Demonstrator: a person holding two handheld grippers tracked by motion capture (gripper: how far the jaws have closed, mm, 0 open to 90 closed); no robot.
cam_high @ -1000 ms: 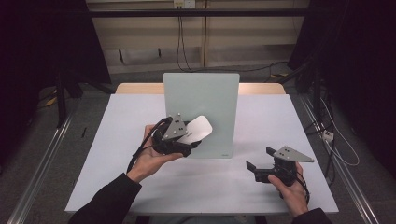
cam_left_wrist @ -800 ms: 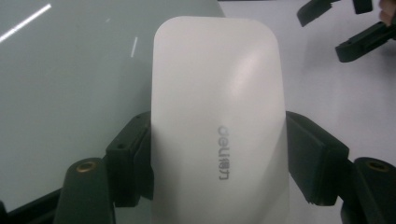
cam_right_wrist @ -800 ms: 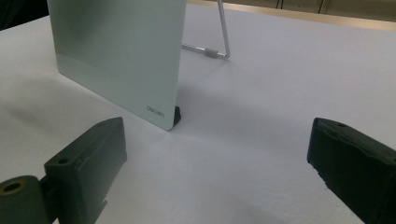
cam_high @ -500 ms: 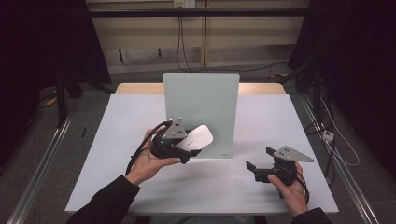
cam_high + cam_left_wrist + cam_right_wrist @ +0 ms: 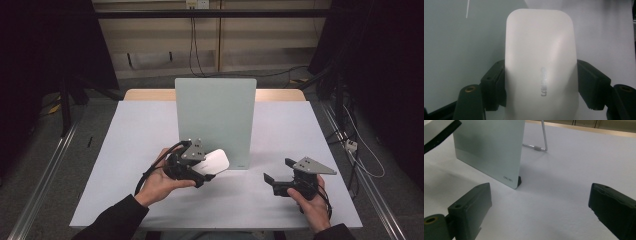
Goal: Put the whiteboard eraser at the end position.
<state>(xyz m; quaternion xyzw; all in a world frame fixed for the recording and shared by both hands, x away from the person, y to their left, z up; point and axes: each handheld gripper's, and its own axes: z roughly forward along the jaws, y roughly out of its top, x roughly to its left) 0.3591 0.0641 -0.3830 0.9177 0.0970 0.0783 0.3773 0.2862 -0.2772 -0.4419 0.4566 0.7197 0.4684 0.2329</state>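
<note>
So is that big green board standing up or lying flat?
Standing up. The green board rises upright from the table, and the right gripper view shows a wire stand propping it from behind.

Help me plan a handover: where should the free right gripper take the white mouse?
Probably on the white mouse's free rounded end, across its long sides, coming from the side away from the left gripper, whose jaws clamp the rear half. The right gripper is open.

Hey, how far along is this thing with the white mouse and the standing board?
Done: the left gripper is shut on the white mouse, lifted off the table. In hand: it holds the mouse just in front of the upright grey-green board. Left: setting the mouse down somewhere, probably near the board. The right gripper waits open and empty at the table's right.
</note>
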